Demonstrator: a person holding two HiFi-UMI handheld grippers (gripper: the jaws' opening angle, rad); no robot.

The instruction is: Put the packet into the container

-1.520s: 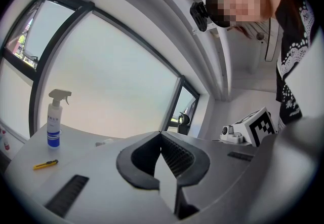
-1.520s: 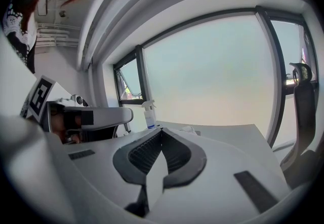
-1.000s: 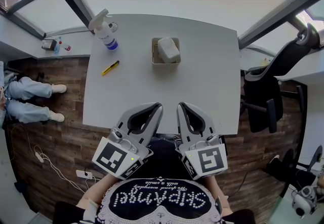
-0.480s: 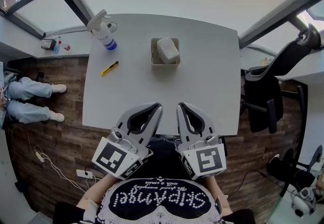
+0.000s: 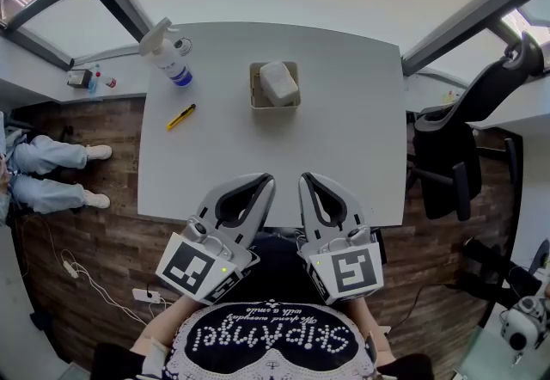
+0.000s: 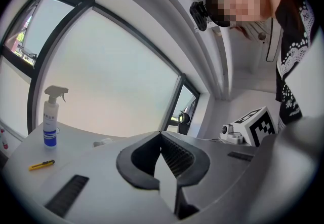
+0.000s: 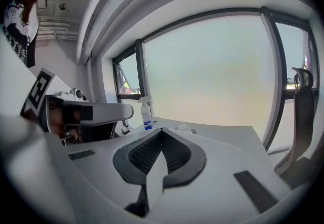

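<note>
A white packet (image 5: 278, 82) lies inside a small beige container (image 5: 255, 98) at the far middle of the grey table (image 5: 344, 146). My left gripper (image 5: 263, 180) and my right gripper (image 5: 307, 178) hang side by side over the table's near edge, far from the container. Both are shut with nothing between the jaws. In the left gripper view the tips (image 6: 161, 133) meet; in the right gripper view the tips (image 7: 162, 129) meet too, and the packet (image 7: 183, 127) shows small beyond them.
A spray bottle (image 5: 168, 52) stands at the table's far left corner, with a yellow cutter (image 5: 181, 117) nearer on the left. A black office chair (image 5: 468, 137) is at the right. A seated person's legs (image 5: 47, 170) and cables lie on the wooden floor at the left.
The head view has shifted slightly, so table, bottle and container sit a little further left and up. Both grippers stay where they were, shut.
</note>
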